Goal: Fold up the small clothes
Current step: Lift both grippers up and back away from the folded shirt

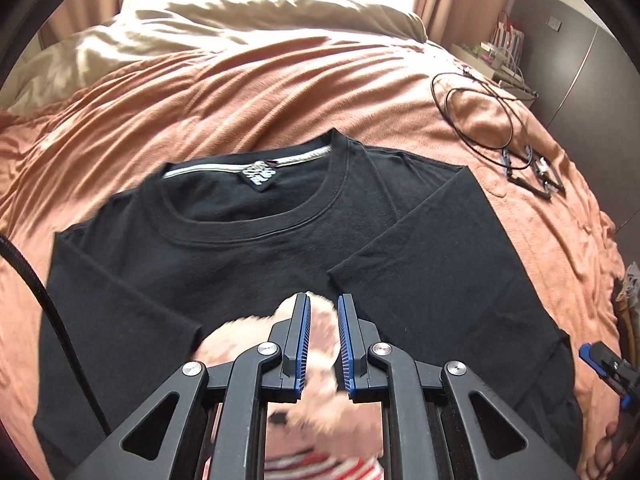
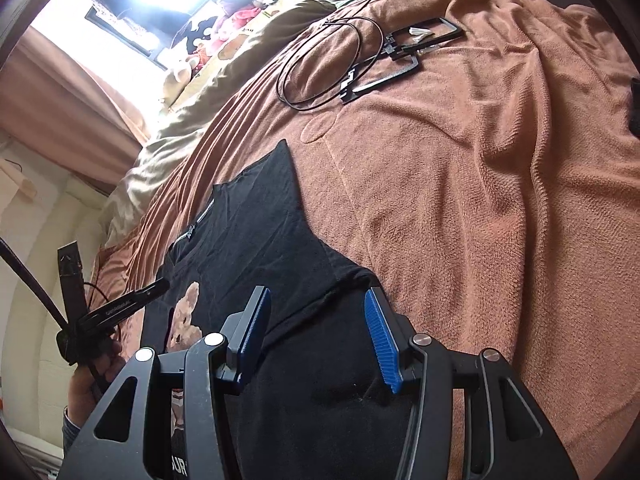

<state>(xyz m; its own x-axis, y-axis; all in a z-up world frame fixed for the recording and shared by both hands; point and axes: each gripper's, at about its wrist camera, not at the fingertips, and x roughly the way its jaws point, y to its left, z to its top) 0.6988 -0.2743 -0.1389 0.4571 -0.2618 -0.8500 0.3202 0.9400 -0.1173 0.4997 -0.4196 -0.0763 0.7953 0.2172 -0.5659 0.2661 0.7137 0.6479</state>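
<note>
T-shirt [image 1: 248, 264], black with a teddy bear print [image 2: 182, 320], lies flat on the orange blanket [image 1: 248, 92] ahead of and under both grippers, collar away from them. Its right sleeve [image 1: 420, 236] is folded in over the chest. Left gripper [image 1: 324, 344] hangs over the print, jaws narrowly apart with nothing between them. Right gripper [image 2: 320, 340] stands half open over the shirt's right edge, gripping nothing. Beyond it, a coiled cable [image 2: 328, 64] lies on the blanket.
</note>
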